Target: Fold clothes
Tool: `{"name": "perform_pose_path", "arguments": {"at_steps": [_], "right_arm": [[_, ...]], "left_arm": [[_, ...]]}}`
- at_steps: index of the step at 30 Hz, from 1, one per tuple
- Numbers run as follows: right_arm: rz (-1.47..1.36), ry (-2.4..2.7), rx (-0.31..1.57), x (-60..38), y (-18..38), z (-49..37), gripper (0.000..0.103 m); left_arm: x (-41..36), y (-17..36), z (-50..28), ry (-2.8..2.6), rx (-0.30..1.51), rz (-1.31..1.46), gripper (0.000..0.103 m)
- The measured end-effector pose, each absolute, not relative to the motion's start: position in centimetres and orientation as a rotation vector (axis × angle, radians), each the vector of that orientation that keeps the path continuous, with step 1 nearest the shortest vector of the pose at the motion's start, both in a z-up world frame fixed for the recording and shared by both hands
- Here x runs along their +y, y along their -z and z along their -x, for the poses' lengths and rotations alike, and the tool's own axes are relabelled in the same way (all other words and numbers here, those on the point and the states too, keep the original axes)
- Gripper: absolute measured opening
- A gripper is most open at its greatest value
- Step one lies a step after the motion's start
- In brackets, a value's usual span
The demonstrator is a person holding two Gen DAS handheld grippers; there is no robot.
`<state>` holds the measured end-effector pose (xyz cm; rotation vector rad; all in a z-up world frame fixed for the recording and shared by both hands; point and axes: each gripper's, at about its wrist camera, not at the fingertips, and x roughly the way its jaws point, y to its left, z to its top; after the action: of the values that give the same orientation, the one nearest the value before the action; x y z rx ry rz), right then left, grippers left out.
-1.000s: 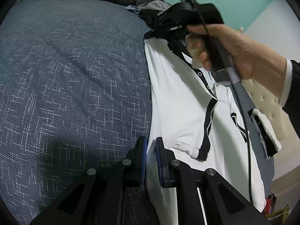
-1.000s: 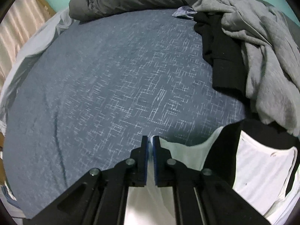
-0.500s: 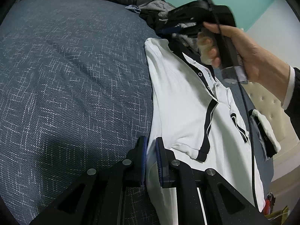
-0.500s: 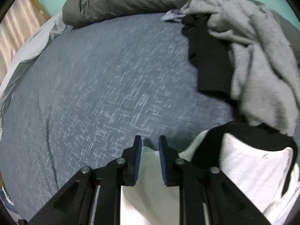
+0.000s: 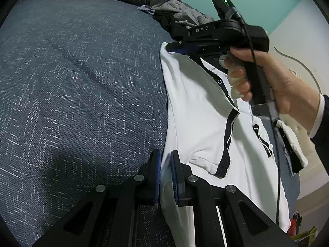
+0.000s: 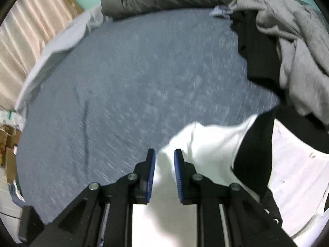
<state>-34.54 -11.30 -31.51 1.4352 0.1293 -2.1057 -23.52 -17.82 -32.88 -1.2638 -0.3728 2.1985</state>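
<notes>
On dark blue herringbone bedspread point(image 5: 82, 94), flat white polo shirt with black trim point(image 5: 195, 113), folded edge down; left gripper point(image 5: 164, 173) clamped on lower edge; right gripper point(image 6: 164, 164) just parted, shoulder cloth loose between pads point(image 6: 151, 170), fold apparently laid and released

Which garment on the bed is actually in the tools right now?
The white polo with black trim; left tool is pinching its edge. The grey and black garments lie heaped, untouched, at the far side.
</notes>
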Motion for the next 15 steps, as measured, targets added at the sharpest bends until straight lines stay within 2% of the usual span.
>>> {"name": "perform_pose_path", "arguments": {"at_steps": [8,15], "right_arm": [[-1.352,2.189,-0.031,-8.9,30.3,34.7,0.018],[-1.428,2.126,0.048,-9.1,32.1,31.9,0.018]], "left_arm": [[-18.0,32.8,23.5,-2.202,-0.368,1.263,0.011],[-17.8,33.0,23.3,-2.206,-0.361,1.262,0.011]]}}
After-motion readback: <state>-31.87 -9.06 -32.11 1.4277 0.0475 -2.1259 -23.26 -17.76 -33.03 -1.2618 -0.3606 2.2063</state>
